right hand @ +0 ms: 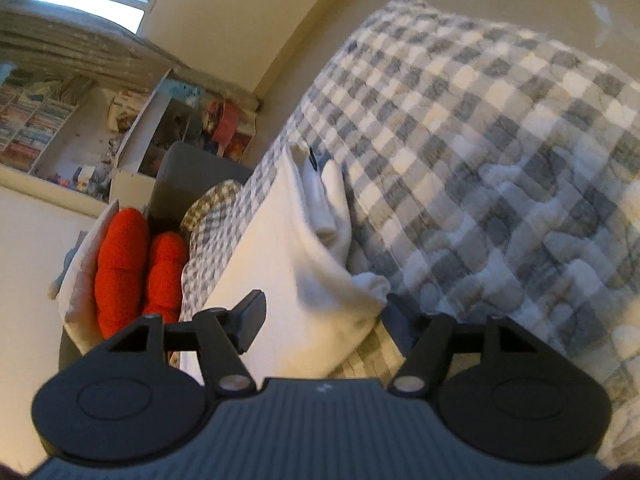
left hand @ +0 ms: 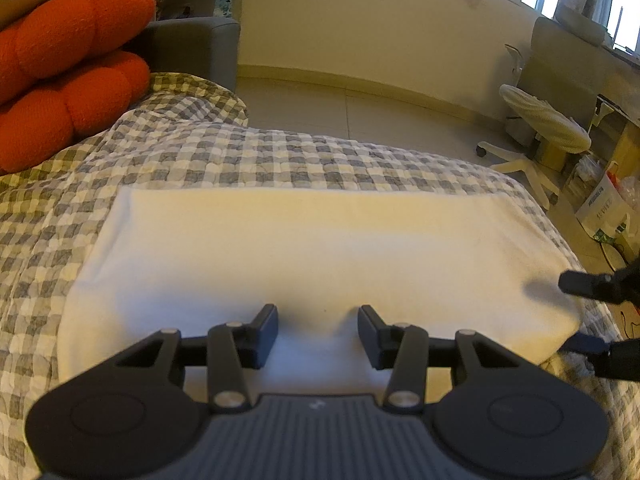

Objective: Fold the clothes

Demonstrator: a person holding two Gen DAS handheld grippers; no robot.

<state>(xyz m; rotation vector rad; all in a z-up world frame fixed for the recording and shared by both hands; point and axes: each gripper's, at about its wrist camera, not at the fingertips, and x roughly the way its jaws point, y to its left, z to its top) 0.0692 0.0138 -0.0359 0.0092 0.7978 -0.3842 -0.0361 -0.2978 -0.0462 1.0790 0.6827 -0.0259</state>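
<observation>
A white garment (left hand: 304, 248) lies folded into a wide rectangle on the grey-and-white checked bedspread (left hand: 248, 152). My left gripper (left hand: 318, 332) hovers over the garment's near edge, its jaws apart with only flat cloth beneath them. At the right edge of the left wrist view, my right gripper (left hand: 584, 316) straddles the garment's right corner. In the right wrist view, which is rolled sideways, the layered edge of the garment (right hand: 320, 264) runs between the fingers of the right gripper (right hand: 324, 320). Its jaws stand wide and do not press on the cloth.
Two orange cushions (left hand: 68, 80) are stacked at the bed's far left against a grey armchair (left hand: 192, 44). A white office chair (left hand: 540, 128) and boxes (left hand: 604, 208) stand on the floor to the right. Cluttered shelves (right hand: 60, 128) line the wall.
</observation>
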